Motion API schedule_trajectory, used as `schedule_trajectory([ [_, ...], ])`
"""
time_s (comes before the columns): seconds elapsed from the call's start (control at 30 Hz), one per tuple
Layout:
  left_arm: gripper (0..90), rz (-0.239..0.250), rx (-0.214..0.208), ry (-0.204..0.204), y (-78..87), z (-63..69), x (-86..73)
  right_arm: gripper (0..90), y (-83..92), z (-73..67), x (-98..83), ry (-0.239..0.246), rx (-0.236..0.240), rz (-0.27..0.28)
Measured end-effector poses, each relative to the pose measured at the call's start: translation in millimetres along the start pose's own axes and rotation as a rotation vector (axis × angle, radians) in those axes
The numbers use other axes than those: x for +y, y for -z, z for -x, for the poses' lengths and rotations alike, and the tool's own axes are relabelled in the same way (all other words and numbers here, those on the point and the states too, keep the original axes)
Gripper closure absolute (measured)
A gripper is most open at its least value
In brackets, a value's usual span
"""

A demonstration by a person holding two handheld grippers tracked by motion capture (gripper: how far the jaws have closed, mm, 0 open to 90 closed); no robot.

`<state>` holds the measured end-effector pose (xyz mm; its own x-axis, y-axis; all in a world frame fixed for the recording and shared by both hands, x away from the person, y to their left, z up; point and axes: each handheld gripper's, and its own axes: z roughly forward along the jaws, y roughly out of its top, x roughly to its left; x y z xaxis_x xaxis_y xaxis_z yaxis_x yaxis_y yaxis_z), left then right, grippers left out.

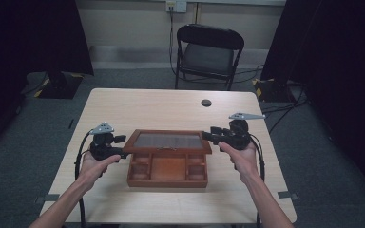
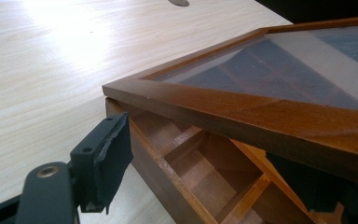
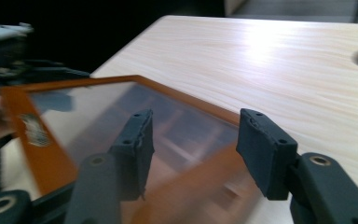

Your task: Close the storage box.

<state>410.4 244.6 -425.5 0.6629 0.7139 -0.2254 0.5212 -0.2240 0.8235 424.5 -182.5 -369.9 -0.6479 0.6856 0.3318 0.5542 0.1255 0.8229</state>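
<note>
On the table (image 1: 171,109) the box (image 1: 167,175) sits near the front edge, its lid (image 1: 167,141) half raised, left gripper (image 1: 123,153) at one rim, grip unclear, right gripper (image 1: 209,137) unclenched astride the other: lid-opening is under way, and the next move likely needs both rims held firmly.

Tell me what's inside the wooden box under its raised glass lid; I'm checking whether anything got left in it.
The wooden box shows bare compartments along its front. The glass lid covers the rear part, which I cannot check.
</note>
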Motion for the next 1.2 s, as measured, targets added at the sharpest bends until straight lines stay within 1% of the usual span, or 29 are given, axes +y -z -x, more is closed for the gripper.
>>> schedule_trajectory([
  [0.03,22.1,-0.004,0.001,-0.006,0.0,-0.2,-0.3,48.6,-1.8,-3.8,3.2,0.008,0.023,-0.003],
  [0.13,22.4,-0.005,-0.002,-0.006,-0.1,0.1,-1.2,52.9,-8.3,-15.7,11.9,0.03,0.086,-0.005],
  [0.2,22.4,-0.01,-0.005,-0.007,0.0,0.3,-2.3,56.3,-12.9,-27.9,17.5,0.054,0.127,-0.007],
  [0.27,22.7,-0.013,-0.008,-0.012,0.1,0.4,-4.2,60.0,-16.9,-40.9,20.4,0.076,0.17,-0.029],
  [0.33,22.7,-0.021,-0.004,-0.025,0.0,0.6,-5.5,62.3,-19.9,-51.3,20.9,0.098,0.197,-0.046],
  [0.4,23.0,-0.013,0.007,-0.029,0.7,1.7,-6.2,65.2,-24.2,-61.4,20.0,0.119,0.226,-0.074],
  [0.43,23.4,-0.01,0.009,-0.032,0.7,2.1,-6.1,66.9,-26.2,-64.6,19.2,0.124,0.237,-0.081],
  [0.47,23.6,-0.01,0.007,-0.032,0.7,2.2,-6.3,70.5,-29.7,-69.4,17.5,0.127,0.261,-0.096],
  [0.53,23.5,-0.013,0.004,-0.031,0.4,1.7,-6.8,73.0,-36.4,-75.8,14.6,0.146,0.304,-0.126],
  [0.57,23.4,-0.013,-0.001,-0.031,0.1,1.5,-7.1,74.2,-38.7,-78.3,13.5,0.156,0.305,-0.136],
  [0.63,23.4,-0.015,-0.002,-0.03,0.0,1.5,-7.4,76.9,-44.7,-83.5,11.3,0.161,0.333,-0.151],
  [0.7,23.4,-0.014,-0.005,-0.031,-0.3,1.5,-8.1,78.5,-48.7,-86.2,10.5,0.167,0.322,-0.16],
  [0.77,23.4,-0.02,-0.008,-0.035,-0.6,1.4,-8.5,78.6,-52.8,-87.6,9.8,0.169,0.332,-0.166],
  [0.87,23.4,-0.024,-0.014,-0.038,-1.2,1.7,-9.4,79.6,-56.0,-86.6,8.2,0.171,0.333,-0.172],
  [0.93,23.3,-0.018,-0.014,-0.033,-1.1,1.0,-9.1,79.4,-57.1,-85.5,7.4,0.178,0.321,-0.18],
  [1.0,23.3,-0.019,-0.012,-0.037,-0.9,1.1,-8.7,78.7,-57.9,-84.7,5.9,0.178,0.321,-0.188],
  [1.1,22.7,-0.023,-0.012,-0.036,-2.1,0.5,-9.8,78.5,-59.2,-83.3,4.2,0.175,0.332,-0.191],
  [1.17,22.6,-0.025,-0.005,-0.033,-2.6,-0.2,-10.1,80.4,-60.4,-81.5,3.7,0.171,0.348,-0.191],
  [1.2,22.5,-0.031,-0.006,-0.037,-3.1,-1.1,-10.3,80.8,-61.1,-80.9,3.2,0.183,0.355,-0.189],
])
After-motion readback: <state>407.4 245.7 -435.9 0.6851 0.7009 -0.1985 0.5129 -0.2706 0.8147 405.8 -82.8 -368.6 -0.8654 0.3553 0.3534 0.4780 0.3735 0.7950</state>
